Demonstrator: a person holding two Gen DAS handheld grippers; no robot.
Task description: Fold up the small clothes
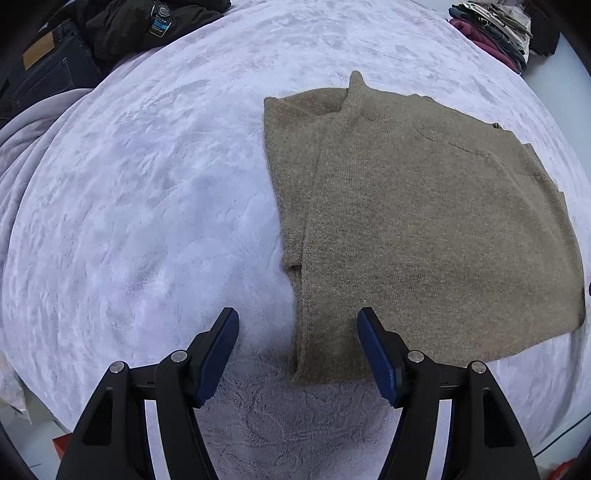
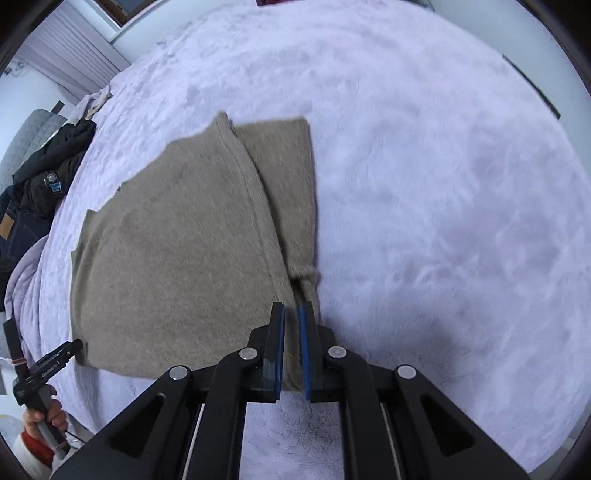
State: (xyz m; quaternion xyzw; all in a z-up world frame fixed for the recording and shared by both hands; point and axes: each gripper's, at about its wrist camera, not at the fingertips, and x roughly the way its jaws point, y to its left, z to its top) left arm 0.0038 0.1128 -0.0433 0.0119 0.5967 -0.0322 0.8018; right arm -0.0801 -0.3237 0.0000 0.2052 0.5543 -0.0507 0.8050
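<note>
Sweater [image 1: 424, 221], tan knit, lies partly folded on the pale fleece blanket [image 1: 147, 203] in the left wrist view; the left gripper [image 1: 297, 321] hovers wide open and empty over its near corner, and a clothes stack [image 1: 491, 33] sits far right. The right wrist view alone shows the right gripper [image 2: 291, 314] nearly closed, whether pinching the sweater's edge is unclear, plus the person's hand [image 2: 46, 417].

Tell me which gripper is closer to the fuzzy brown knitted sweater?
Right. The right gripper sits over the brown knitted sweater at its near edge; the left gripper hovers open at its near corner.
</note>
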